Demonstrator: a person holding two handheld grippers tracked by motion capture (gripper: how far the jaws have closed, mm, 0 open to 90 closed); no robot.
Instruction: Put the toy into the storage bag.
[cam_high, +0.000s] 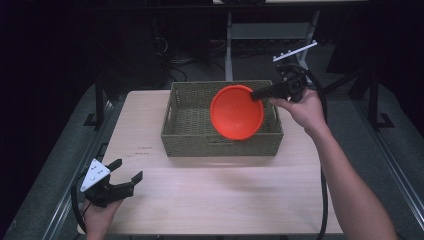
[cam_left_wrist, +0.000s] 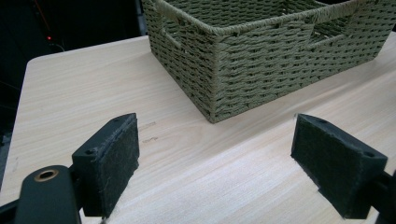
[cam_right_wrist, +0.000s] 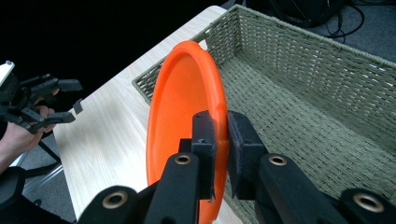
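Observation:
An orange plate (cam_high: 236, 112) (cam_right_wrist: 180, 112) hangs on edge over the woven basket (cam_high: 188, 107) (cam_right_wrist: 299, 112), its hollow face turned to the front. My right gripper (cam_high: 257, 93) (cam_right_wrist: 220, 135) is shut on the plate's right rim, held by a hand above the basket's right end. My left gripper (cam_high: 126, 172) (cam_left_wrist: 215, 154) rests low at the table's front left corner, jaws wide apart with nothing between them. Its pads (cam_left_wrist: 112, 161) point at the basket's near corner (cam_left_wrist: 219, 70).
The light wooden table (cam_high: 215, 200) is bare in front of the basket. A black cable (cam_high: 324, 200) trails down past the right forearm. Metal stand legs and a dark floor lie beyond the table's far edge.

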